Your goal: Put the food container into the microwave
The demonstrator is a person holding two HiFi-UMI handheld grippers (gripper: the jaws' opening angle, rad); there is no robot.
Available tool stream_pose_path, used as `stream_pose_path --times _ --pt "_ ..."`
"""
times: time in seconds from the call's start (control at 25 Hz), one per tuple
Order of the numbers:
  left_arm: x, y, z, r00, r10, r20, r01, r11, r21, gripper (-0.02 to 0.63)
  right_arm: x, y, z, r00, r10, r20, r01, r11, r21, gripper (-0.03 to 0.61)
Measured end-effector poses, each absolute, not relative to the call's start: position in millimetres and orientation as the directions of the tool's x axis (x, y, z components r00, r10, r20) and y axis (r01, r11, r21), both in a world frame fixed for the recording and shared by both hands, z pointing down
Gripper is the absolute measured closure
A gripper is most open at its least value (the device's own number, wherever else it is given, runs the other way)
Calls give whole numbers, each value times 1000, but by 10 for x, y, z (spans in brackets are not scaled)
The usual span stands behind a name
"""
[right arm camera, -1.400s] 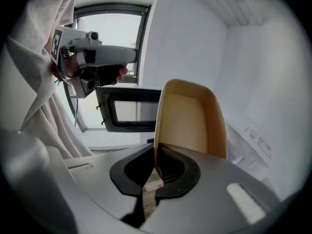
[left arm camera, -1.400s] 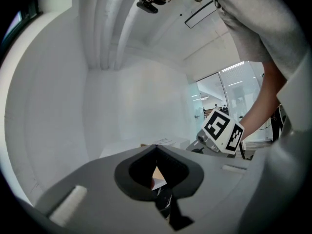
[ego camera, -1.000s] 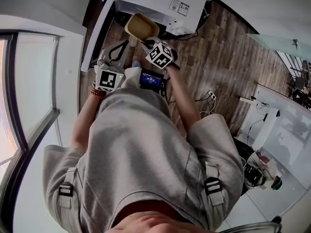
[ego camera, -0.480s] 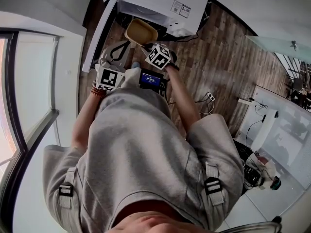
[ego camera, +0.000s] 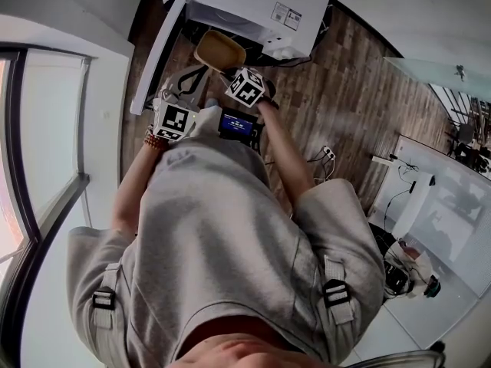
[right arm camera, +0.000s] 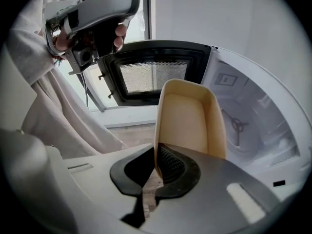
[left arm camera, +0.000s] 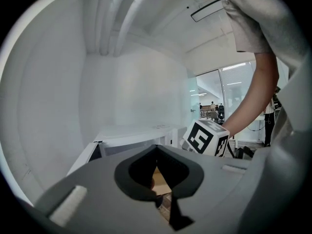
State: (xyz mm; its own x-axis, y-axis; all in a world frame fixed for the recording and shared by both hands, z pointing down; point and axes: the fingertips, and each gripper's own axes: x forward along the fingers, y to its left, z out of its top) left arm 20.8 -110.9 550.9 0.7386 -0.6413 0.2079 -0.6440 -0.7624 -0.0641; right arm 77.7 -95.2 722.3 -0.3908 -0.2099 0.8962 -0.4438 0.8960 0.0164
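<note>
The tan food container (ego camera: 220, 50) hangs tilted on its side just in front of the white microwave (ego camera: 261, 4). My right gripper (right arm camera: 155, 167) is shut on its near rim. In the right gripper view the container (right arm camera: 191, 121) stands between the open door (right arm camera: 153, 74) on the left and the white cavity (right arm camera: 253, 126) with its turntable hub on the right. My left gripper (ego camera: 201, 69) is beside the door, jaws together with nothing in them. Through its jaw gap (left arm camera: 163, 204) a bit of the container shows. The right gripper's marker cube (left arm camera: 207, 138) sits close by.
The microwave door (ego camera: 156, 52) swings out to the left, toward a white sill and a window (ego camera: 46, 129). A dark wooden floor (ego camera: 345, 98) runs right of the microwave, with a power strip (ego camera: 332, 151) and cables. White furniture (ego camera: 430, 182) stands at the far right.
The right gripper and the container have edged a little closer to the microwave opening. The left gripper has shifted slightly the same way.
</note>
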Motion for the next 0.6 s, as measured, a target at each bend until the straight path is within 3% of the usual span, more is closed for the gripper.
stream_pose_path --times 0.6 --pt "77 -1106 5636 737 -637 227 -641 -765 -67 617 848 -1349 7352 -296 -234 926 -495 867 61 557"
